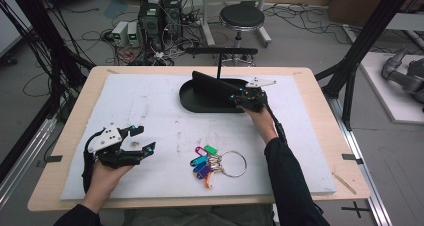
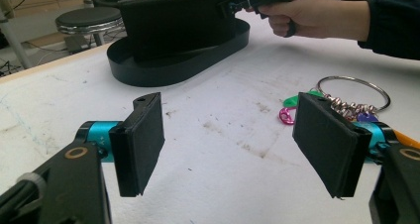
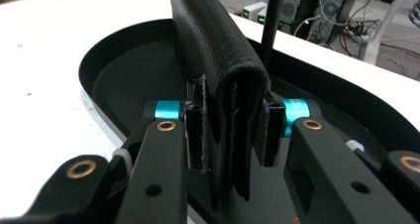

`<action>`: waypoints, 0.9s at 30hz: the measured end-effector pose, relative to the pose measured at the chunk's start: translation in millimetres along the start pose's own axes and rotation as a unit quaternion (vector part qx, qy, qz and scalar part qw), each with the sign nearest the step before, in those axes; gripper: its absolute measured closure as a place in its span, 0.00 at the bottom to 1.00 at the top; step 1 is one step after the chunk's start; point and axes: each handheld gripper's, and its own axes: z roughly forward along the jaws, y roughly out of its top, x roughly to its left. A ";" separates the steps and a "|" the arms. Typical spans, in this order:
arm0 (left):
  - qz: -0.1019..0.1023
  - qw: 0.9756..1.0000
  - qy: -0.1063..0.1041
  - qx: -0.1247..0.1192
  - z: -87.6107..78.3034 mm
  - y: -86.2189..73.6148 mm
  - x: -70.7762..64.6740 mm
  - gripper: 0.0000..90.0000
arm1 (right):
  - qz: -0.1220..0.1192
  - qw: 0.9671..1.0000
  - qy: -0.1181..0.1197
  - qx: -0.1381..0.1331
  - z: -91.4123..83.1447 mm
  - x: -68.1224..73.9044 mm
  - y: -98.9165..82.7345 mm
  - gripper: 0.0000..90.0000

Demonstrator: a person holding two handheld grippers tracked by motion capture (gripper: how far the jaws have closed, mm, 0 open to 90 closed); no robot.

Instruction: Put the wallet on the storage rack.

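Nearest our edge of the table (image 1: 60, 131), we see the left hand-held gripper (image 1: 142, 138) lying low over the white mat (image 1: 150, 101), held in a hand (image 1: 105, 178) that comes in from the bottom left. Its jaws are spread wide with nothing between them; in the left gripper view both pads (image 2: 143, 144) stand apart over bare, scuffed mat.

Just right of it, near the front middle of the mat, lies a metal key ring (image 1: 234, 164) with a bunch of coloured plastic key tags (image 1: 204, 164): green, blue, purple, pink, orange. It lies flat, apart from both grippers. In the left gripper view the ring (image 2: 354, 91) shows just behind the right-hand pad.

Farther back, right of centre, the right forearm in a dark sleeve (image 1: 287, 178) reaches forward to the right hand-held gripper (image 1: 239, 99). Its jaws are pinching a black folded wallet (image 1: 212, 88), which stands on edge inside a black oval tray (image 1: 192, 103). In the right gripper view the wallet (image 3: 218, 80) sits upright between the two pads (image 3: 195, 135), folded spine upward; the left pad touches it, the right pad looks close against it. We cannot tell how firm the grip is. A thin black post (image 3: 272, 21) rises just behind the wallet.

Beyond the table's far edge we see a black round stool (image 1: 242, 17), computer boxes (image 1: 160, 16) and loose cables on the floor.
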 end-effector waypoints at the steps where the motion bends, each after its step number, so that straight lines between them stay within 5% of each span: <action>1: 0.000 1.000 -0.001 0.001 -0.1 -0.1 0.1 0.31 | -0.001 1.000 0.000 0.003 0.4 -0.5 -0.5 0.79; 18: -0.001 1.000 -0.003 0.002 1.0 0.7 0.9 0.31 | 0.005 1.000 -0.019 0.007 -7.3 2.3 4.5 0.54; 22: -0.005 1.000 -0.002 0.004 1.5 1.1 2.8 0.31 | 0.019 1.000 -0.012 0.010 -21.3 0.4 7.7 0.45; 27: -0.025 1.000 -0.001 0.013 4.4 1.9 8.2 0.31 | 0.009 1.000 -0.007 0.016 -39.1 -0.1 10.4 0.41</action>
